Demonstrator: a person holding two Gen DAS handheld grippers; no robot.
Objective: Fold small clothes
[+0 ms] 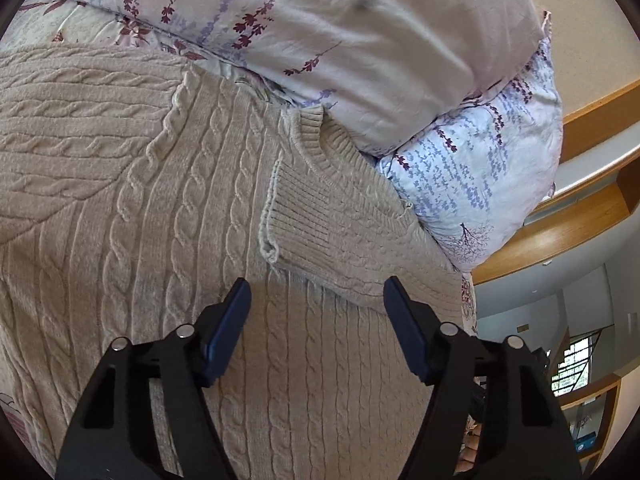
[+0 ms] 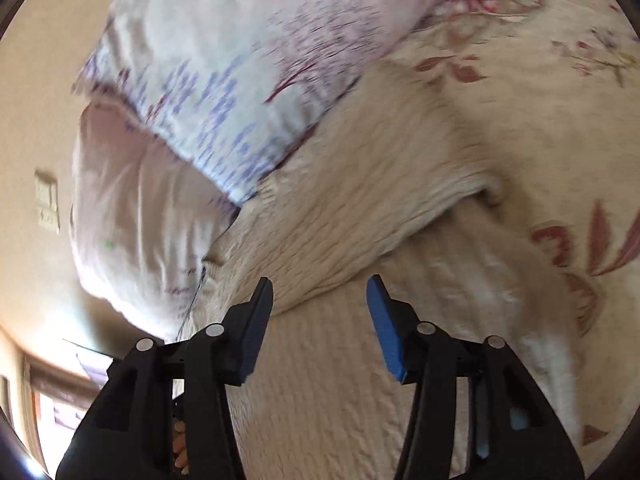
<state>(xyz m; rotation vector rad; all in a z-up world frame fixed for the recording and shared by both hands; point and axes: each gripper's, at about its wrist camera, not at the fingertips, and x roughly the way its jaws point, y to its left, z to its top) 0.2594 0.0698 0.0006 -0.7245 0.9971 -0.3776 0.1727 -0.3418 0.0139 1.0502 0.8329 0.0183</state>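
Left gripper (image 1: 316,300) hangs over the beige cable-knit sweater (image 1: 168,208), jaws spread wide and holding nothing. The sweater lies flat across the floral bedspread (image 1: 36,26), a sleeve folded over its body, the ribbed cuff (image 1: 296,216) just ahead of the blue pads (image 1: 230,320). The ribbed neckline (image 1: 312,136) sits up against the floral pillows (image 1: 340,40) at the head of the bed. Over on the right, the picture is blurred, but the right gripper (image 2: 320,300) is also released, fingers apart and empty, poised just above a raised fold (image 2: 360,240) of the sweater. A pillow (image 2: 200,92) is beside the knit there, and a wall switch (image 2: 47,200) shows at far left.
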